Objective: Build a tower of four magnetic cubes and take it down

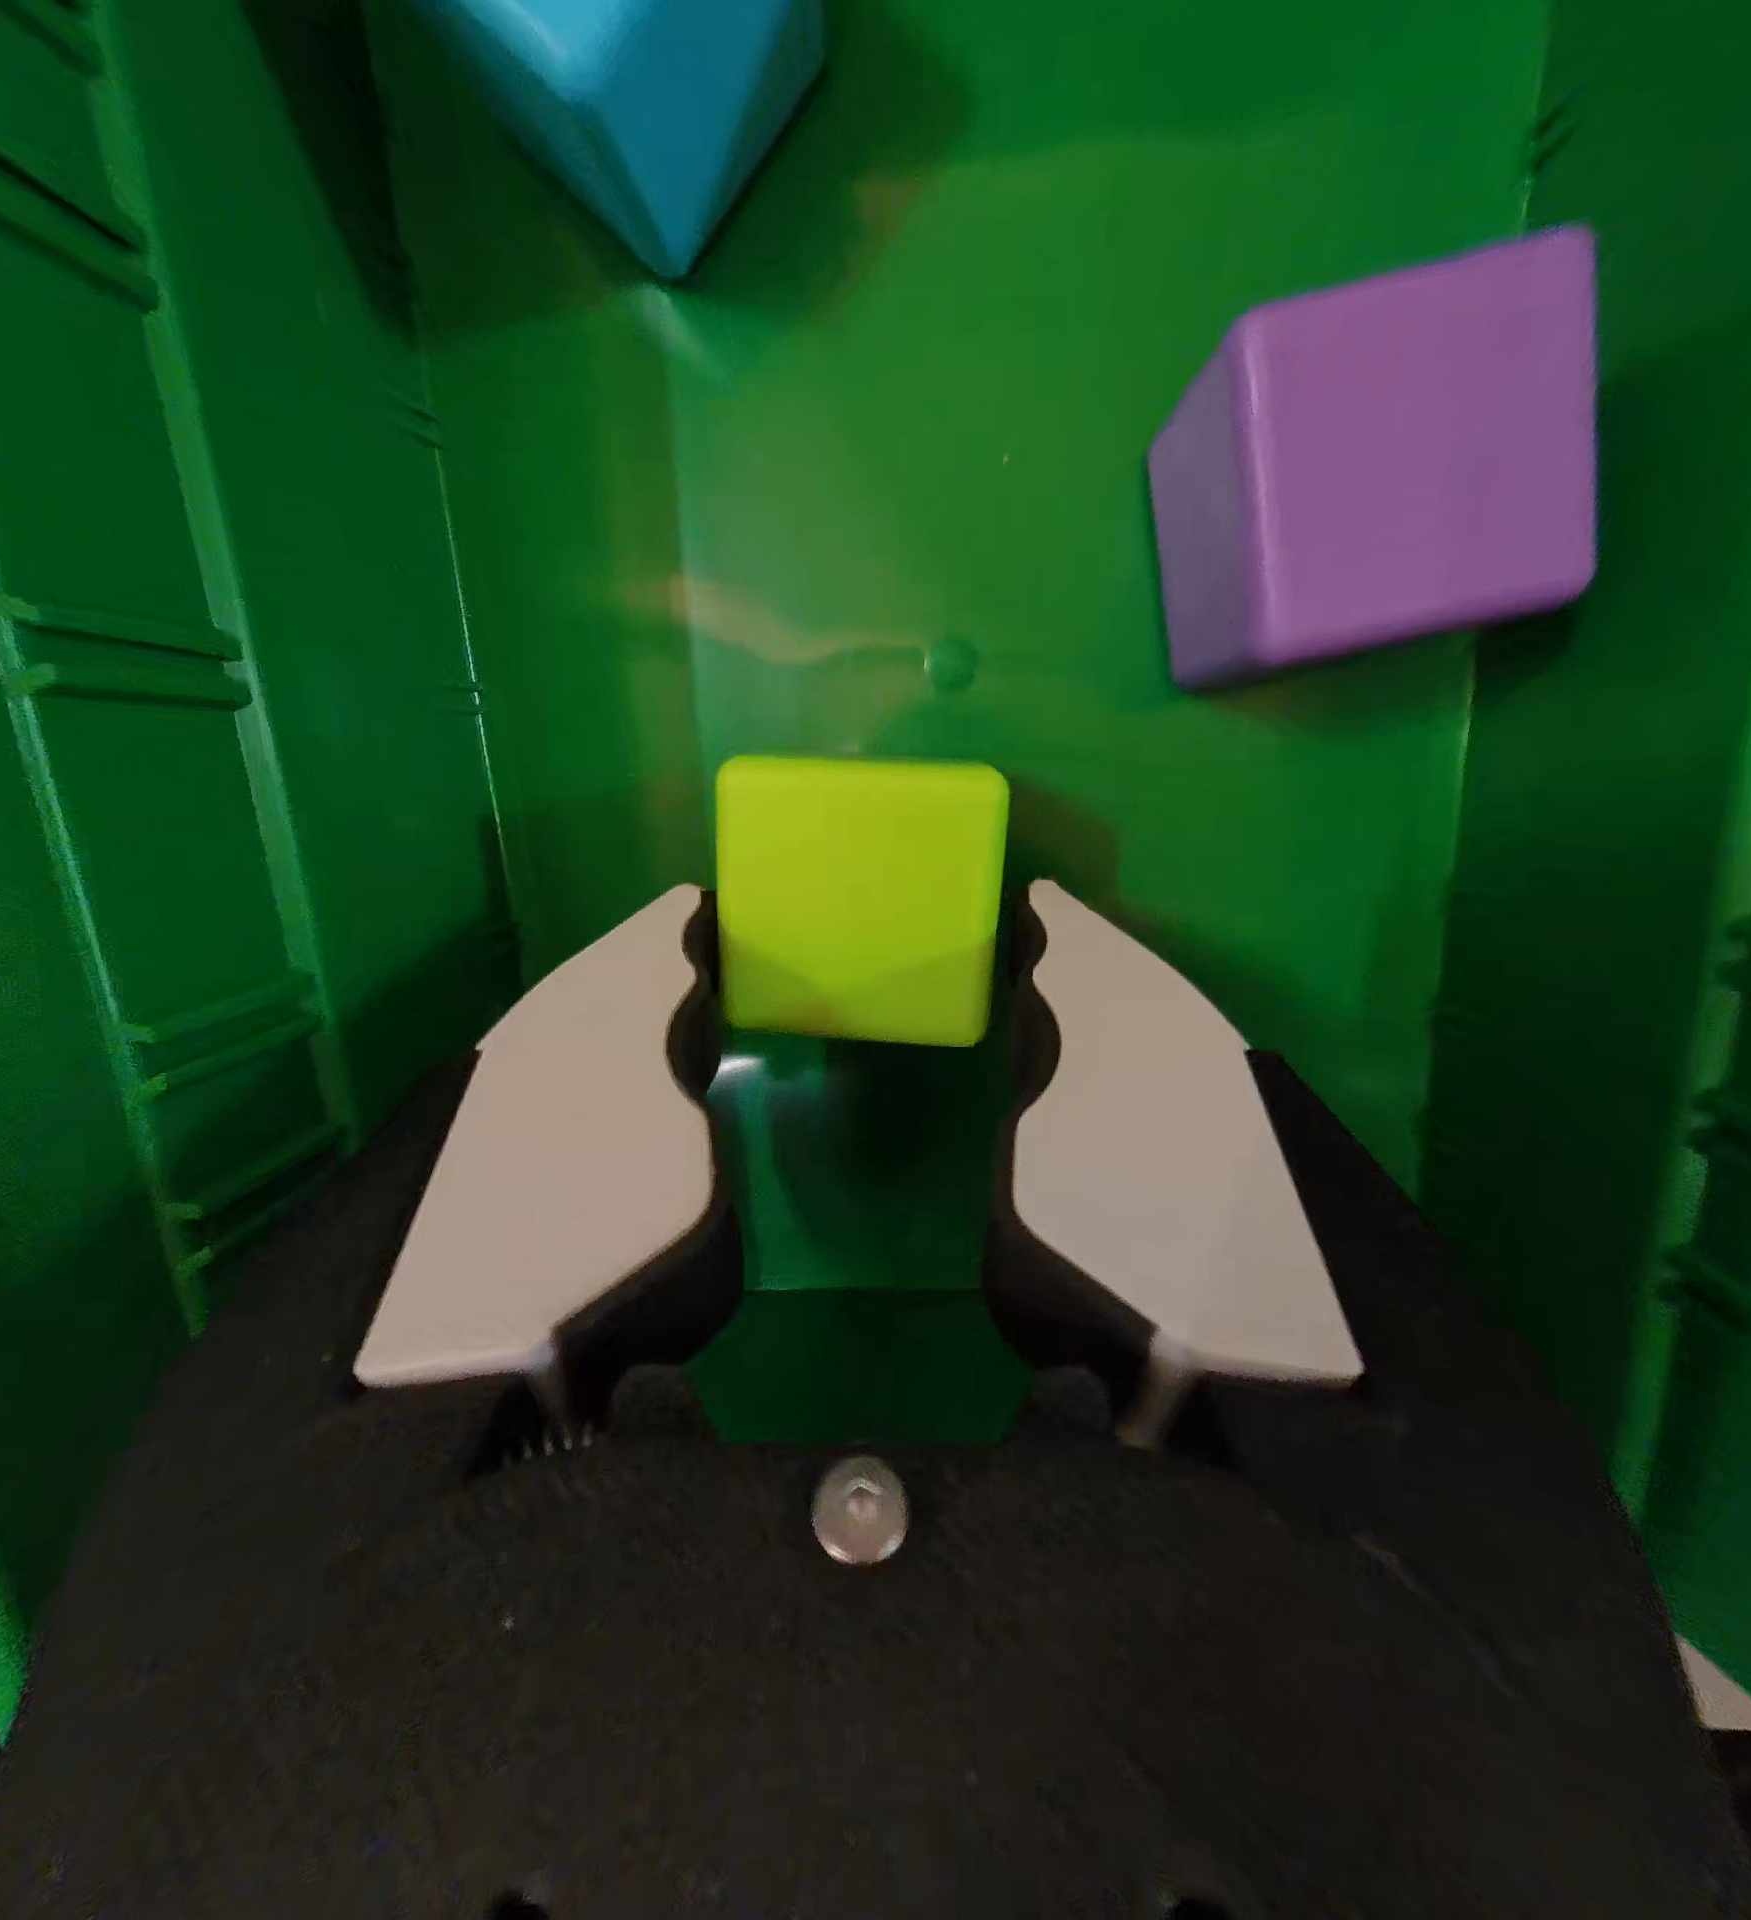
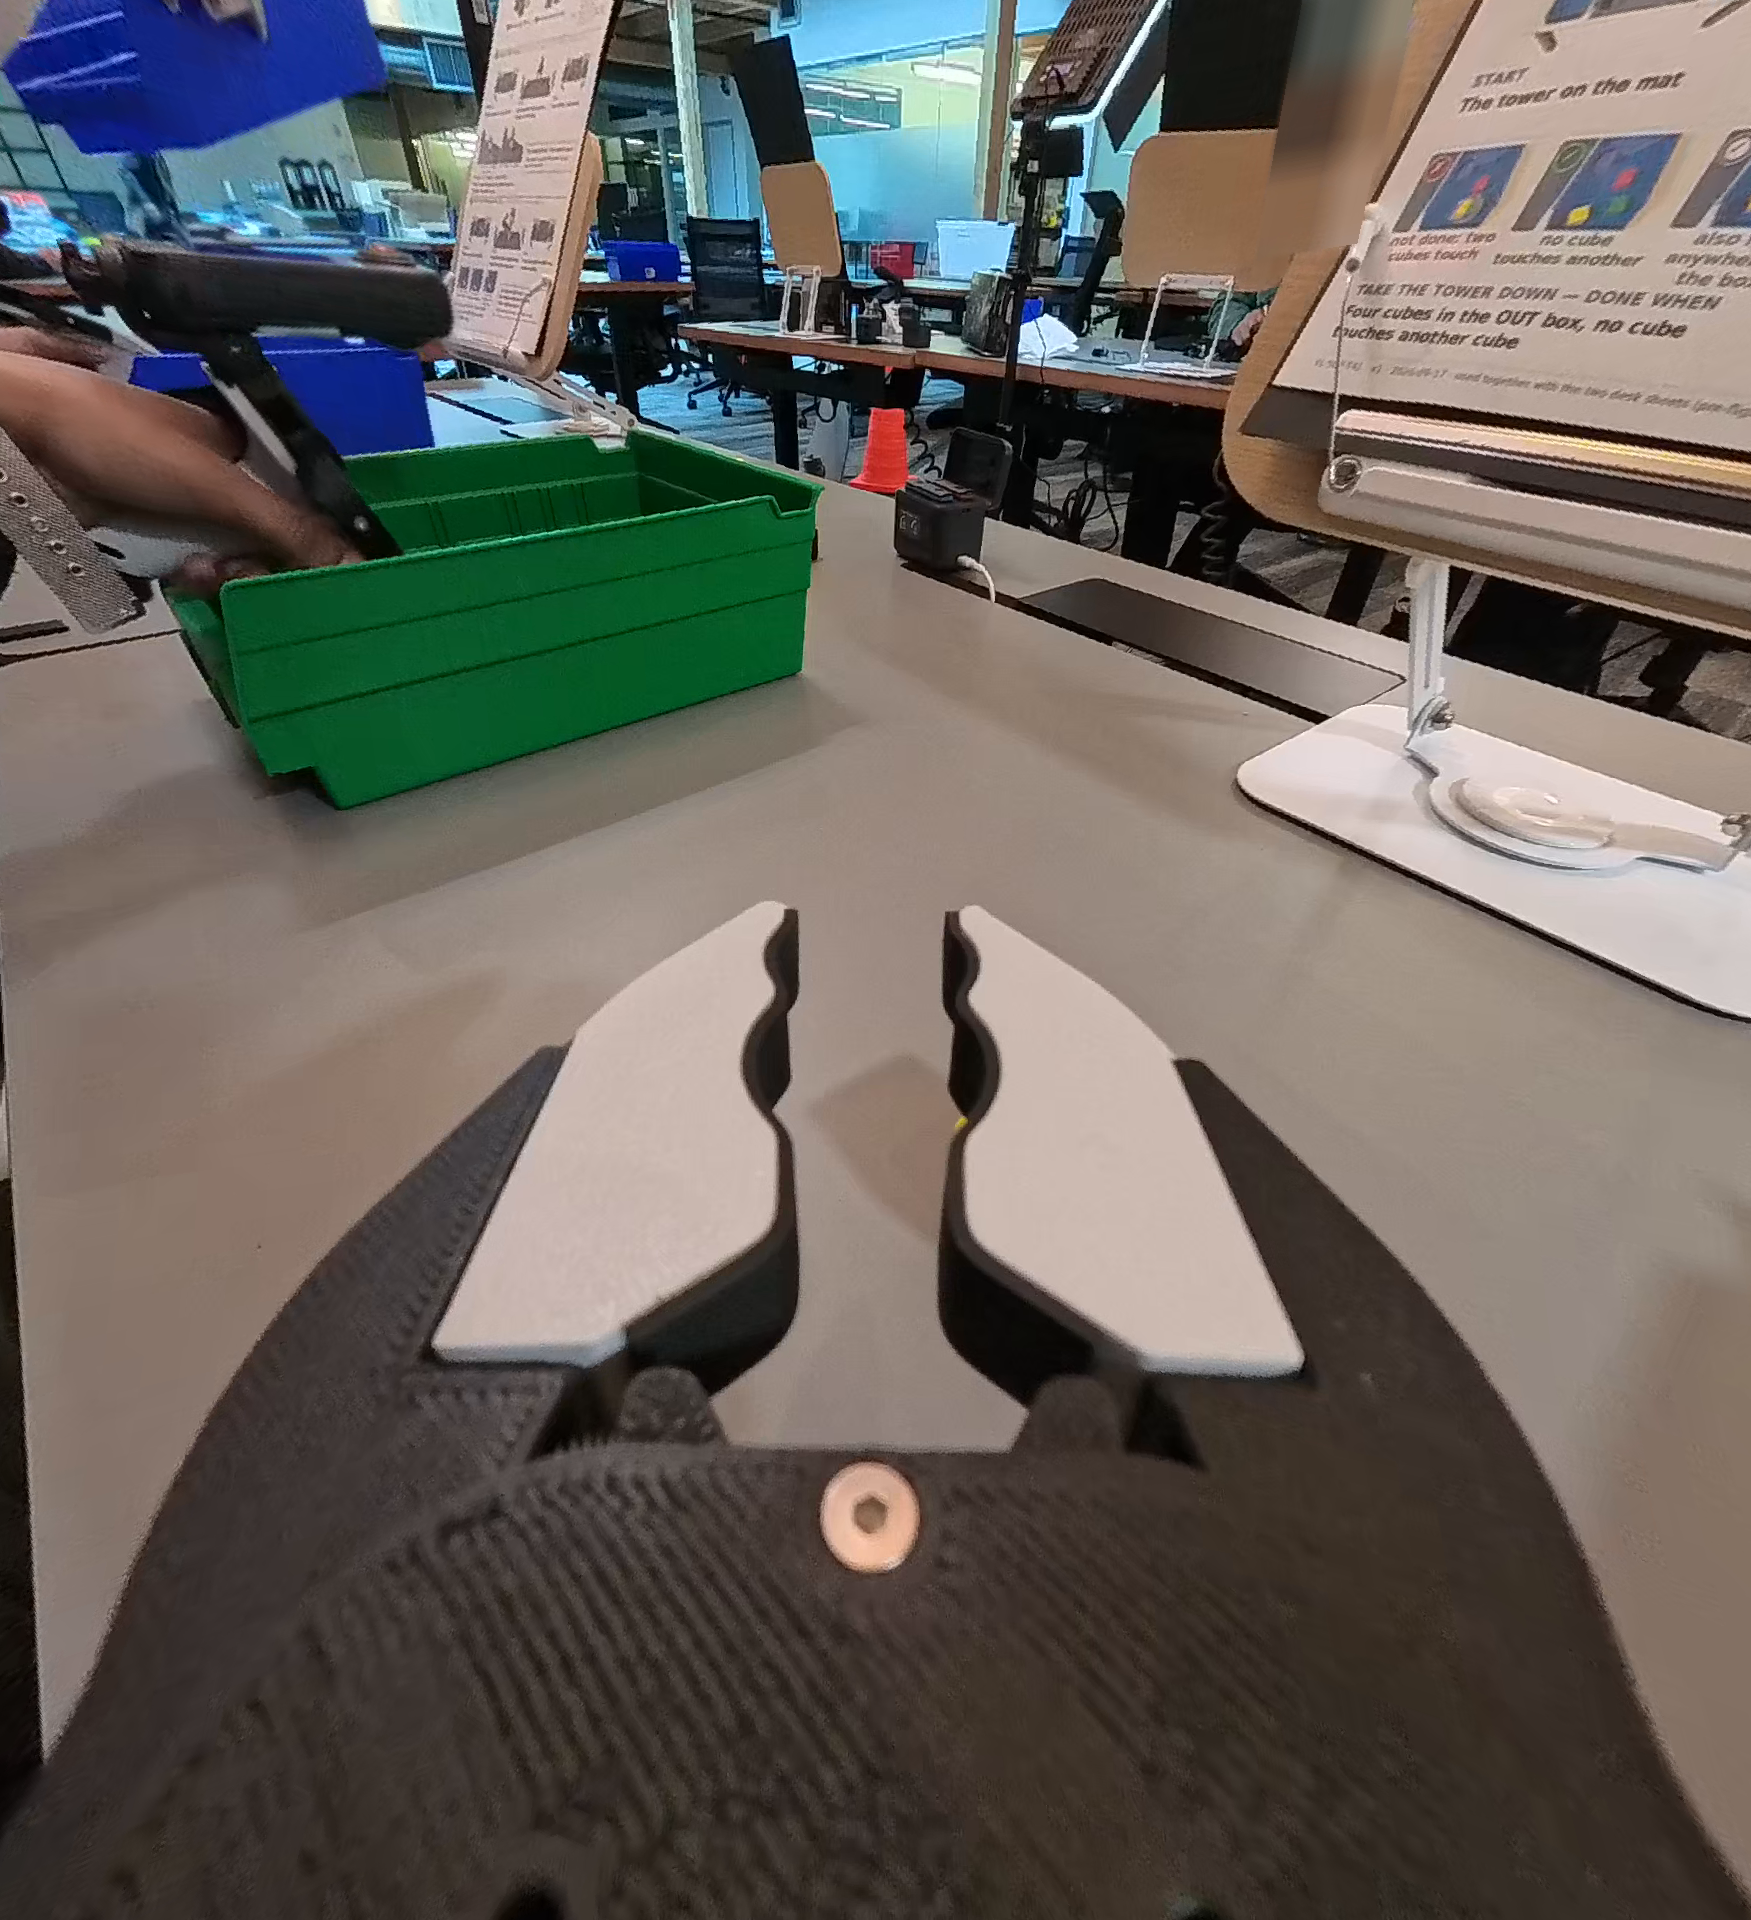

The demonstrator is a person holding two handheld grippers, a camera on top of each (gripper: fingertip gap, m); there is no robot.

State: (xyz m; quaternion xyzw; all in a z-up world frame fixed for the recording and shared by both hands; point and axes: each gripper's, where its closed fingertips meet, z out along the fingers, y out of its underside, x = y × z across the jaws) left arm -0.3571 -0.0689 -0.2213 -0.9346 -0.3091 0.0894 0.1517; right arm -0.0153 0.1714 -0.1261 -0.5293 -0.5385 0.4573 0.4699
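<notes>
My left gripper [image 1: 866, 899] is inside a green plastic bin [image 1: 850, 468], shut on a lime-green cube [image 1: 860, 894] held between its fingertips just above the bin floor. A purple cube [image 1: 1380, 457] lies on the bin floor to the far right, apart from the lime one. A blue cube [image 1: 642, 114] lies at the far end. In the right wrist view the bin [image 2: 538, 665] stands at the table's left, with a person's hand [image 2: 175, 457] reaching the other gripper into it. My right gripper [image 2: 871, 920] is open and empty, low over the grey table [image 2: 954, 790].
A paper stand with a white base [image 2: 1536, 862] and a printed sheet stands at the right. A small black device [image 2: 938, 530] with a cable sits at the table's far edge. A blue bin [image 2: 331, 395] stands behind the green one. The green bin's ribbed walls close in on both sides. My hands' fingertips stand some 45 cm from each other. The white base [image 2: 1536, 862] lies around 35 cm away from my right fingertips.
</notes>
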